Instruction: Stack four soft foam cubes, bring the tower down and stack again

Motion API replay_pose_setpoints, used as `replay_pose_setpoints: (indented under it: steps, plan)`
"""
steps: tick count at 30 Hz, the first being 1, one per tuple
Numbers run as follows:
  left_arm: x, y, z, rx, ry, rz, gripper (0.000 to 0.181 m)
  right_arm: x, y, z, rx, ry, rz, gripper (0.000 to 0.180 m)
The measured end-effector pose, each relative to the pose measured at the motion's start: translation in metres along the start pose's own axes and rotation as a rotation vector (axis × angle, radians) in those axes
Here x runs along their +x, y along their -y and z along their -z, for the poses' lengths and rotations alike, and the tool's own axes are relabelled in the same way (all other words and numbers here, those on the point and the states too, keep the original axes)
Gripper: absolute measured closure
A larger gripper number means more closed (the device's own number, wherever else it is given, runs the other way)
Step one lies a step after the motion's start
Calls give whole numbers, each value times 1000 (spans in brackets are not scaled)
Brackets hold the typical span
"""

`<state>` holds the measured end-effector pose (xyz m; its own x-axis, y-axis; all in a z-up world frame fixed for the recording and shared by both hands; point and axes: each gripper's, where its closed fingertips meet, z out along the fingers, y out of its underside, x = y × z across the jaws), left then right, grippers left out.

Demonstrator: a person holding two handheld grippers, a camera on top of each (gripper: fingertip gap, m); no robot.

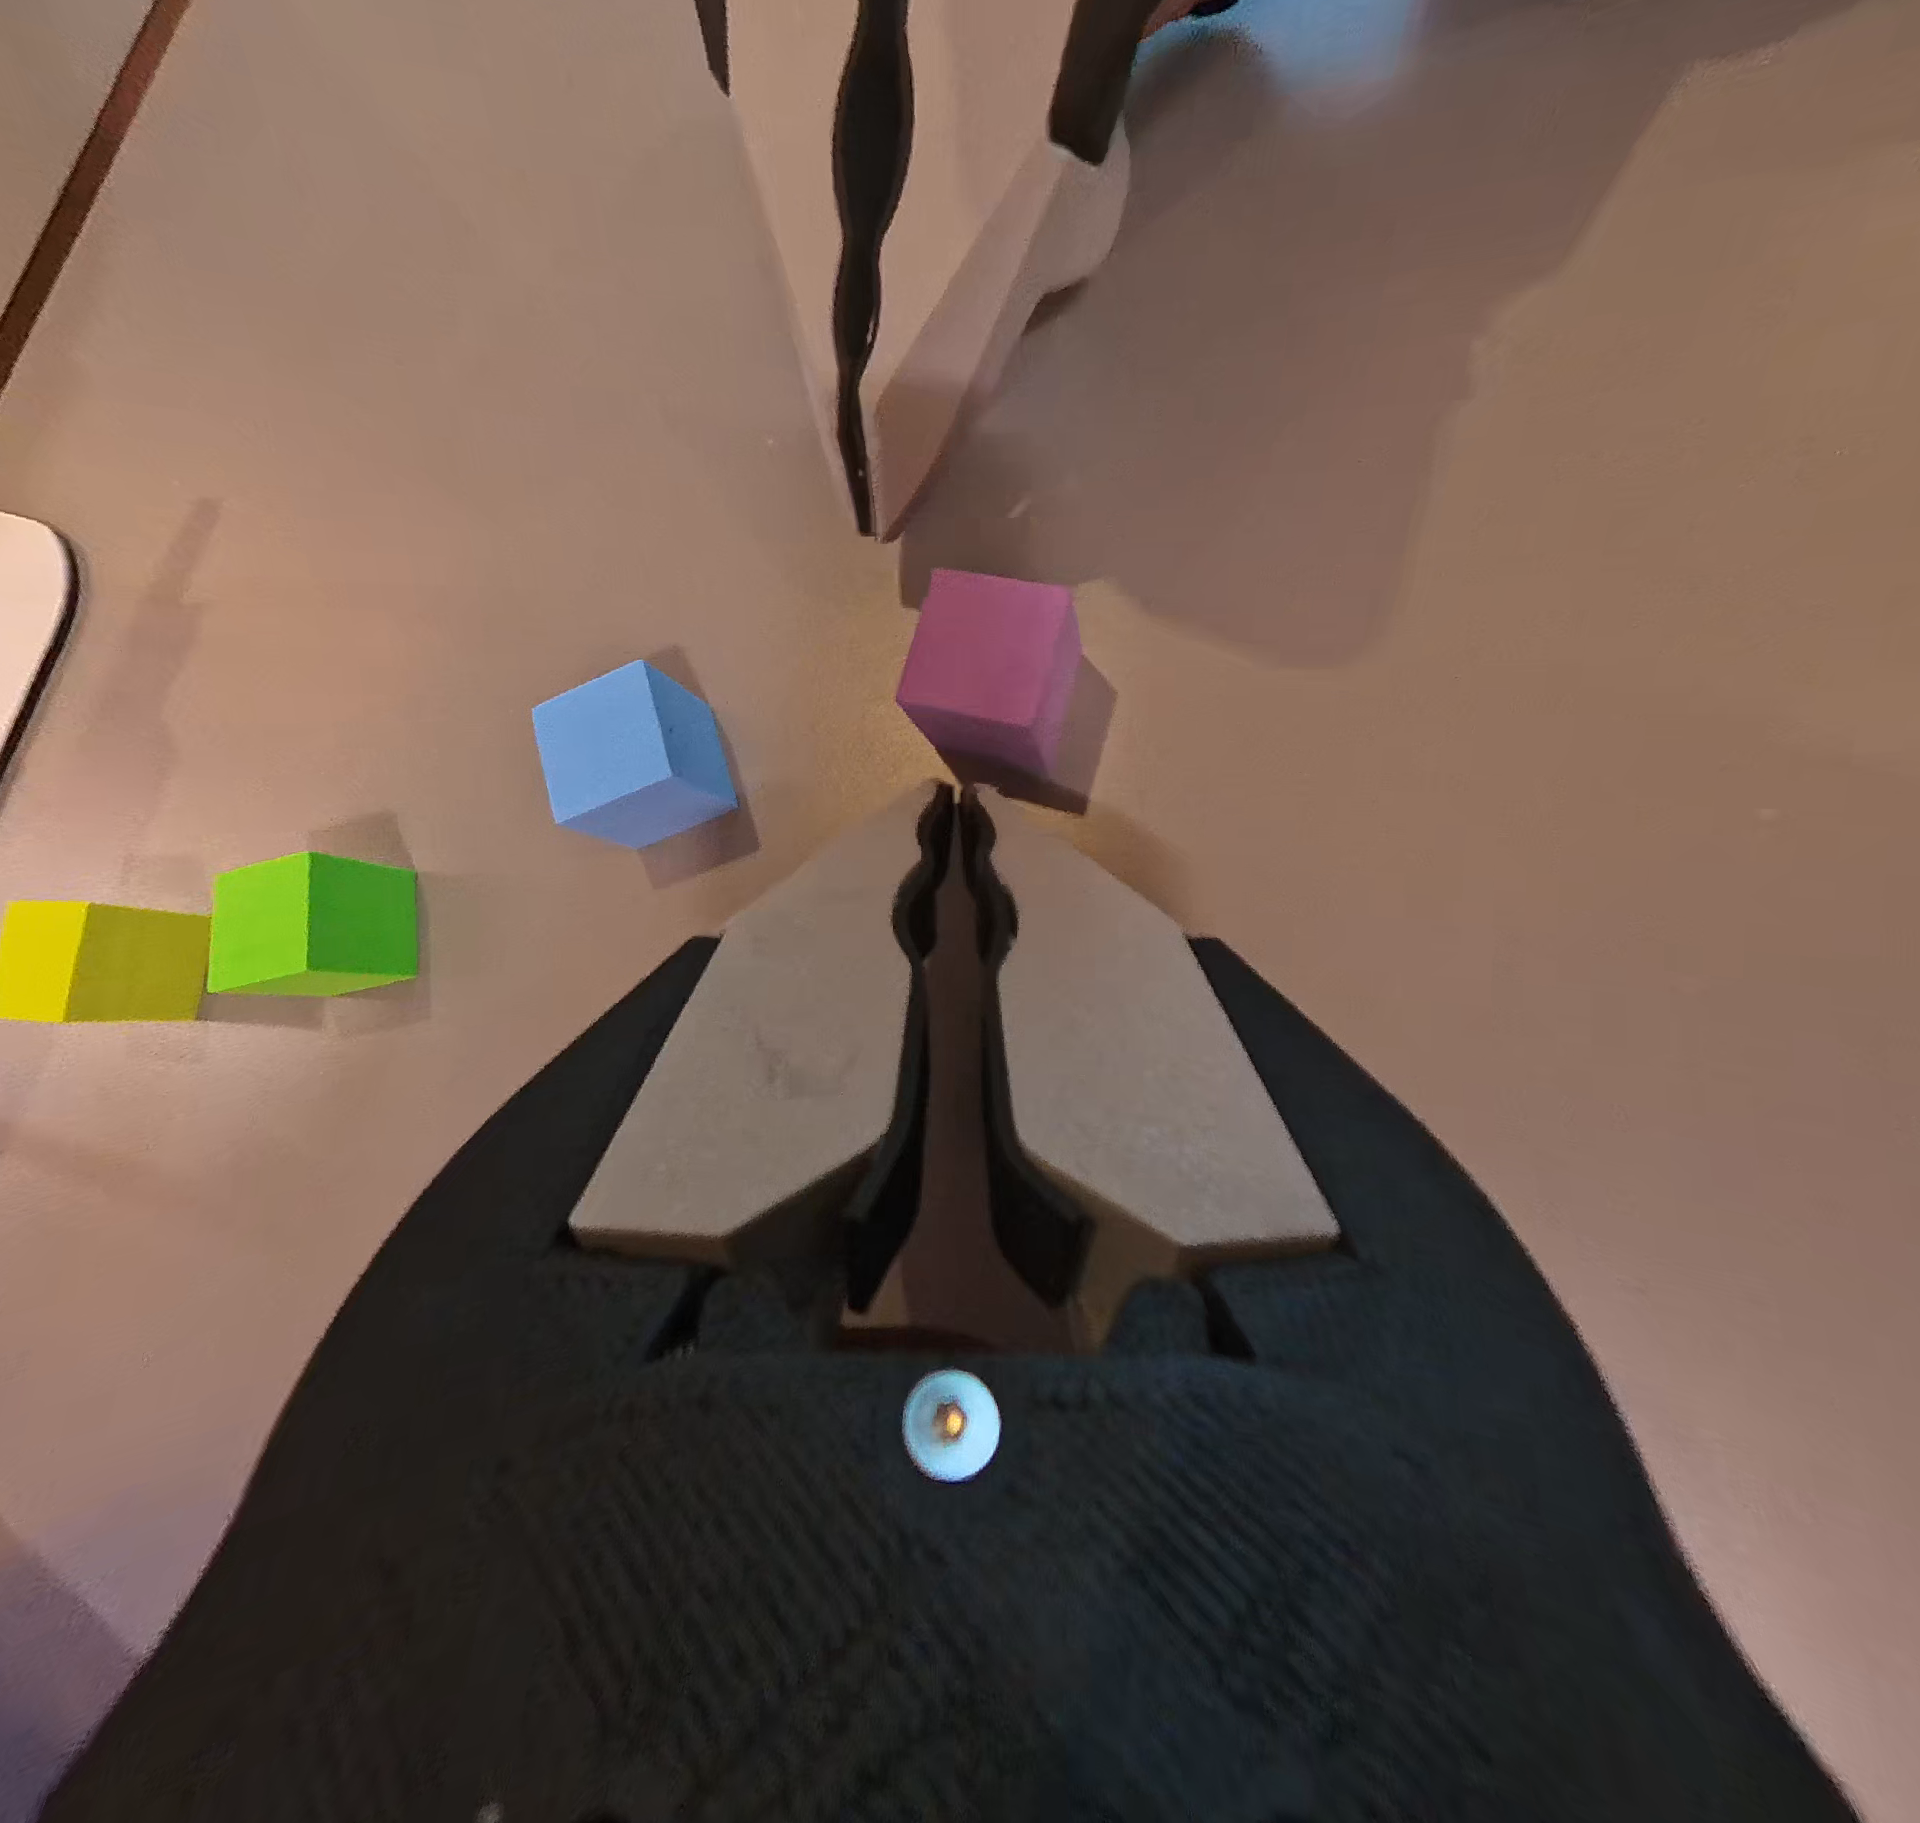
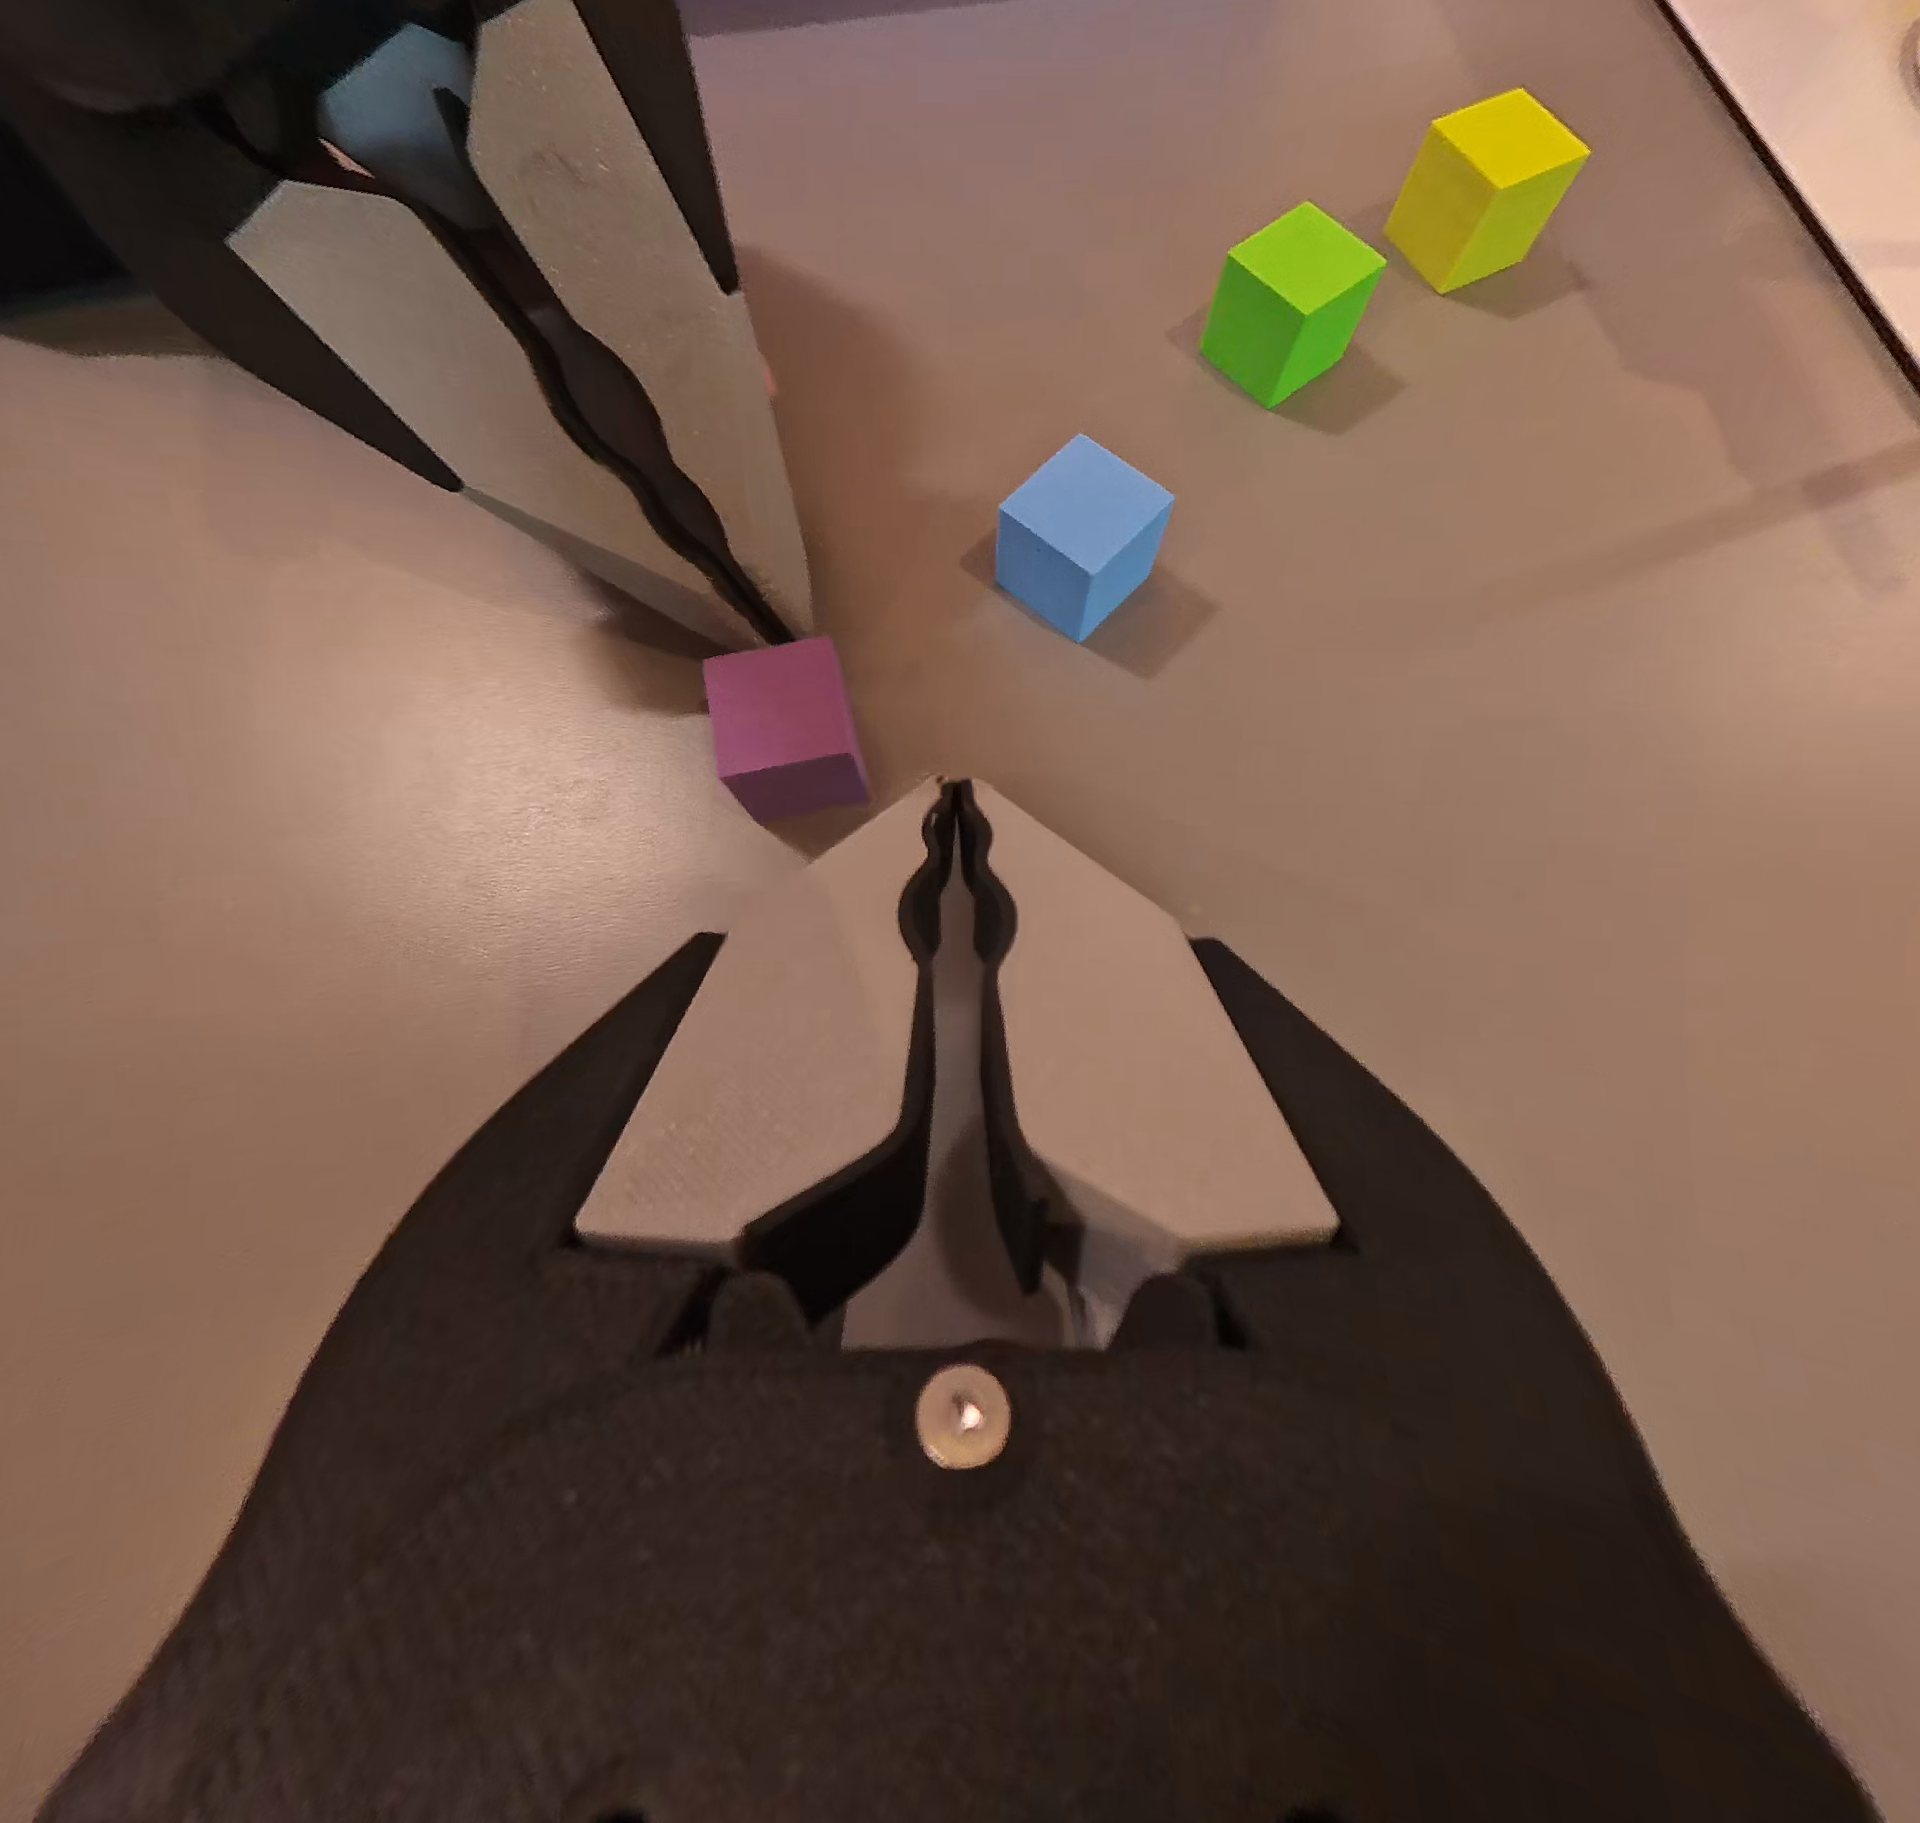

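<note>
Purple cube (image 1: 987, 667) sits between both closed, empty grippers: just right of the left fingers (image 1: 954, 794), just left of the right fingers (image 2: 954, 788).

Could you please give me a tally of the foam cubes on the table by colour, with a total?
Purple cube: 1
Blue cube: 1
Green cube: 1
Yellow cube: 1
Total: 4 cubes, all lying singly on the table, none stacked.
</note>
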<state>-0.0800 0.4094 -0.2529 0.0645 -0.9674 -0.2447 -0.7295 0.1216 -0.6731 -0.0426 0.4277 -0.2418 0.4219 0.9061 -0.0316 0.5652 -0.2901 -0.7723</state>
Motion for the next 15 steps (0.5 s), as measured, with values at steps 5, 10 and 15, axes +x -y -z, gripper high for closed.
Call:
replay_pose_setpoints:
  steps: [5, 10, 15]
  plan:
    - [-43, -4, 12, 31, 152, 158, 171, 28, -2, 4, 2, -161, -35, 180]
    - [-101, -22, 22, 70, 360, 359, 139, 44, -14, 4, -25, -203, -144, 180]
    - [-122, -35, 9, 35, 368, 421, 129, 43, -16, 0, -35, -172, -180, 180]
